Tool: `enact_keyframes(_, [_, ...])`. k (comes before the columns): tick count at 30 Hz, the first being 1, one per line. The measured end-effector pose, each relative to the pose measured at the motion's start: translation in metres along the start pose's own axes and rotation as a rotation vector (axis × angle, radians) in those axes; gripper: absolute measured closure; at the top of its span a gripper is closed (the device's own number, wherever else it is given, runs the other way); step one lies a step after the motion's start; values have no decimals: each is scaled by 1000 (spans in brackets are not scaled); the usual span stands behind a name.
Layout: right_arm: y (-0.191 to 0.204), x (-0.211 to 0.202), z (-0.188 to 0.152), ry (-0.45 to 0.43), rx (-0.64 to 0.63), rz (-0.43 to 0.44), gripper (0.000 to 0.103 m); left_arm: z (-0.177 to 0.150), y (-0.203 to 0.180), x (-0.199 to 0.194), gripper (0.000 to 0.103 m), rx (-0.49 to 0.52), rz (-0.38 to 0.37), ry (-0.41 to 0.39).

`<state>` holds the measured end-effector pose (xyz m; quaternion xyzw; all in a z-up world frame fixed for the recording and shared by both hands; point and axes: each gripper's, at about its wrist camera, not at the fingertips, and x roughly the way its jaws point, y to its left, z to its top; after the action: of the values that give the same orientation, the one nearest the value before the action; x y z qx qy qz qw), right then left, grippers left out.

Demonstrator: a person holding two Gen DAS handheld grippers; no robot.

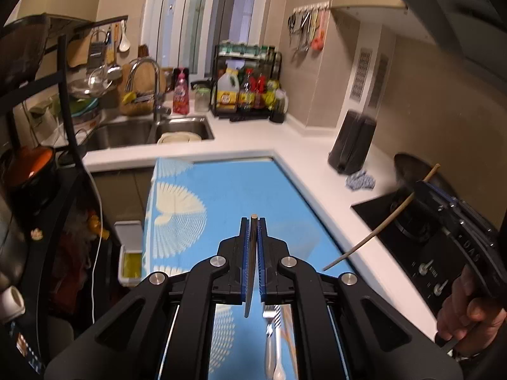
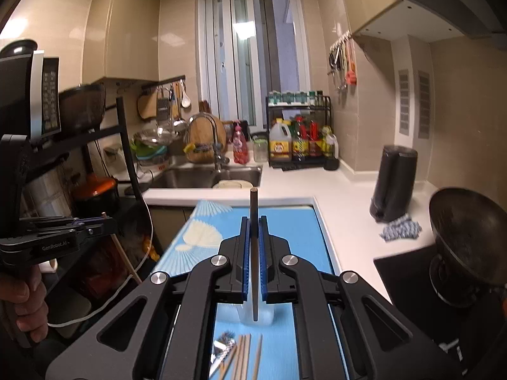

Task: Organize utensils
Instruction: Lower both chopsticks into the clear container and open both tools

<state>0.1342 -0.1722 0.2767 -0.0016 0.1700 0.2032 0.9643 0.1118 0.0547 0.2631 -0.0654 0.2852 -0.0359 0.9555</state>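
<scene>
Since loose chopsticks (image 2: 244, 354) lay at six o'clock, the left gripper (image 1: 253, 221) and right gripper (image 2: 253, 220) each pinched a single chopstick (image 1: 251, 269), probably for sorting.

A home kitchen — steel sink (image 2: 202, 177) with curved tap (image 2: 215, 145) at centre left, rack of sauce bottles (image 2: 299, 136) by the window (image 2: 253, 53), black hob (image 1: 421, 237) lower right, hanging utensils (image 2: 342, 63) upper right.
</scene>
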Motion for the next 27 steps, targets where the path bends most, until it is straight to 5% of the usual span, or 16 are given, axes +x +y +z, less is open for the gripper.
enact_keyframes(5, [7,15,42,-58,3,17,98,49,-12,-5,98,16,-25,-98])
enact_keyframes(10, [9,51,44,-36,18,15,98,63,-17,31,98,16,-23,-123])
enact_keyframes(22, [-9,141,-38,216,62,19,95,8,7,145,97,-5,-27,79])
enact_keyframes(26, [-14,140,-49,233,66,7,89,6,7,133,73,-11,-22,48])
enact_keyframes(27, [-14,137,-50,232,68,5,80,5,6,127,70,-5,-19,33])
